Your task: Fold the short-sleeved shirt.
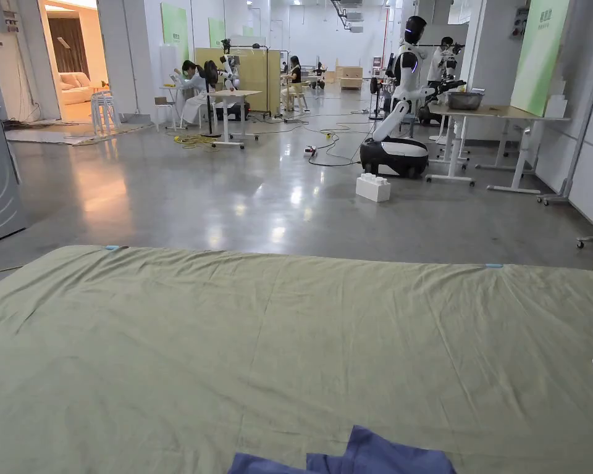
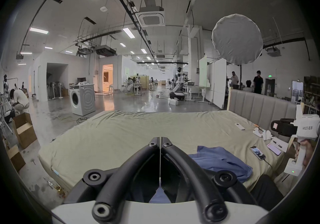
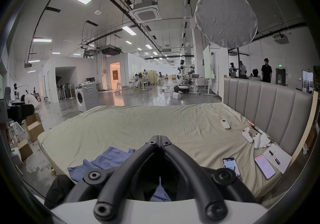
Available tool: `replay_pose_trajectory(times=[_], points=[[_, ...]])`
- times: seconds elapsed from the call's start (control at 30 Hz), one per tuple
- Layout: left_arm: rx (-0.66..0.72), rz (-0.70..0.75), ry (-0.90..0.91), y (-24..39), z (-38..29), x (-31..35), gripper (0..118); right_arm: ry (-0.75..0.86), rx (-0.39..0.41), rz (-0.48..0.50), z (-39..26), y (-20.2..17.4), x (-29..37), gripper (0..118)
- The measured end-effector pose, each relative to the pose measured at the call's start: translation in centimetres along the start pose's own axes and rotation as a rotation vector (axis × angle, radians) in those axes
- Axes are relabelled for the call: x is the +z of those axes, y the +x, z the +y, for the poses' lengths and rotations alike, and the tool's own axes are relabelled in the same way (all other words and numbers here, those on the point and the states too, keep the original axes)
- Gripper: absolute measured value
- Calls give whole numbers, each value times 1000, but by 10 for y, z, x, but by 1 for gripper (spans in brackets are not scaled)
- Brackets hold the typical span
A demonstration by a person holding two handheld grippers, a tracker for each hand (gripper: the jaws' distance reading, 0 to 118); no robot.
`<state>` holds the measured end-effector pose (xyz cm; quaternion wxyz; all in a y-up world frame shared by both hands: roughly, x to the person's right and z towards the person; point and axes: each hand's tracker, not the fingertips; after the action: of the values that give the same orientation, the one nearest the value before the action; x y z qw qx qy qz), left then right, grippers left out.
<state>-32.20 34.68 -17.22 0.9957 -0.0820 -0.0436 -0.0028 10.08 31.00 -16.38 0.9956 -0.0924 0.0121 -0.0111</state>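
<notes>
A crumpled blue short-sleeved shirt (image 1: 363,455) lies at the near edge of the bed's green sheet (image 1: 277,345). In the left gripper view the shirt (image 2: 223,160) is below and to the right of my left gripper (image 2: 160,139), whose black jaws are shut tip to tip with nothing between them, held above the sheet (image 2: 117,131). In the right gripper view my right gripper (image 3: 159,138) is likewise shut and empty, and the shirt (image 3: 107,157) lies below and to its left. Neither gripper touches the shirt.
Near the grey padded headboard (image 3: 270,106) on the right lie a remote (image 3: 225,124), two phones (image 3: 232,167), white controllers (image 3: 247,135) and a notepad with a pen (image 3: 277,157). Beyond the bed stand a washing machine (image 2: 83,99), cardboard boxes (image 2: 24,129) and a robot (image 1: 400,123).
</notes>
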Motion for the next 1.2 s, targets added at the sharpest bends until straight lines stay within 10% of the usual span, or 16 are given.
replay_pose_trajectory(times=[0.6, 0.7, 0.77, 1.2], points=[[139, -224, -312, 12, -29, -146, 2, -156, -60, -29, -43, 24, -18, 0], [214, -263, -468, 16, -51, -221, 26, -197, -88, -60, -55, 36, -20, 0], [221, -279, -596, 20, -71, -267, 63, -242, -98, -78, -64, 45, -25, 0], [125, -213, -940, 44, -165, -434, 72, -426, -160, -182, -109, 85, -46, 0]])
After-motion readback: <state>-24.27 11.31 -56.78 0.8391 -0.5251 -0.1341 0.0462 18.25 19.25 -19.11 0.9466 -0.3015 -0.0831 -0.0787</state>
